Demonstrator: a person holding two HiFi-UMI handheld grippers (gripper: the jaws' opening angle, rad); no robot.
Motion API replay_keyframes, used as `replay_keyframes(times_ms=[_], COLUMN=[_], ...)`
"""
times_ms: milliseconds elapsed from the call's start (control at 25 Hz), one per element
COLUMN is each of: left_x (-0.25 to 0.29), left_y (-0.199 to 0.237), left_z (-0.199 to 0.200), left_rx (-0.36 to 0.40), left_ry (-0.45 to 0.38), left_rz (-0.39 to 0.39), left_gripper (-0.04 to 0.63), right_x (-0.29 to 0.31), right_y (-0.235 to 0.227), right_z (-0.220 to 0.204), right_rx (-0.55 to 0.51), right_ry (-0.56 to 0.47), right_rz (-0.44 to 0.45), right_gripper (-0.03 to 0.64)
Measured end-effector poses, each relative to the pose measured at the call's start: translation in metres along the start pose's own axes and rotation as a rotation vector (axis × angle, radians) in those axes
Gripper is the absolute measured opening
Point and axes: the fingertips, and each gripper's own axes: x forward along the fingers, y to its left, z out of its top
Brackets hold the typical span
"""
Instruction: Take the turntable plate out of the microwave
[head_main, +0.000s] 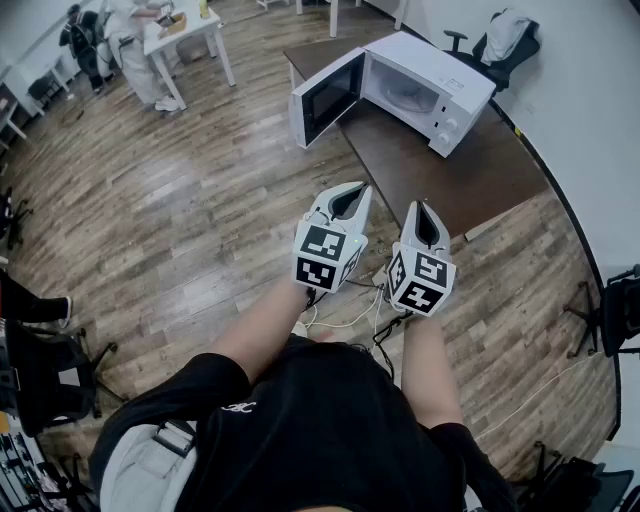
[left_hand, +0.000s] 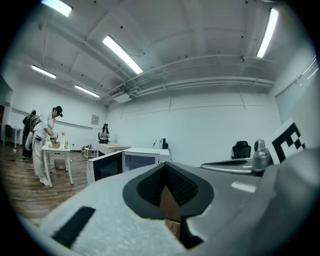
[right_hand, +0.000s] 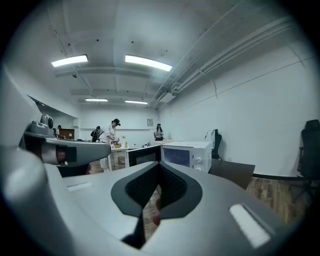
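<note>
A white microwave (head_main: 432, 88) stands on a dark brown table (head_main: 470, 170) with its door (head_main: 325, 98) swung open to the left. The pale turntable plate (head_main: 408, 97) lies inside the cavity. My left gripper (head_main: 352, 190) and right gripper (head_main: 424, 208) hang side by side in front of me, well short of the table, both shut and empty. The left gripper view shows the left gripper (left_hand: 166, 167) level, with the microwave (left_hand: 146, 156) far ahead. From the right gripper (right_hand: 159, 167), the microwave (right_hand: 187, 154) and its open door (right_hand: 142, 156) are also distant.
A black office chair (head_main: 505, 42) with a pale garment stands behind the table by the wall. Several people work at a white table (head_main: 185, 28) at the far left. White cables (head_main: 345, 318) trail on the wooden floor near my feet. Dark chairs (head_main: 40, 360) line the left edge.
</note>
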Motion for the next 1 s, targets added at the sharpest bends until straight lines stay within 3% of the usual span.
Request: replay_keyframes(times_ms=[200, 400, 1000], left_x=[-0.002, 0.0, 0.0], left_y=[0.014, 0.027, 0.092], left_z=[-0.005, -0.013, -0.029], left_rx=[0.01, 0.001, -0.008], left_ry=[0.014, 0.038, 0.078], left_rz=[-0.003, -0.014, -0.128], left_gripper=[0.011, 0.011, 0.011], right_x=[0.004, 0.003, 0.04], right_y=[0.011, 0.025, 0.09], right_z=[-0.006, 0.008, -0.01], right_rx=[0.017, -0.063, -0.029], right_ry=[-0.002, -0.089, -0.036], right_rz=[-0.027, -0.069, -0.121], right_gripper=[0.006, 0.008, 0.008])
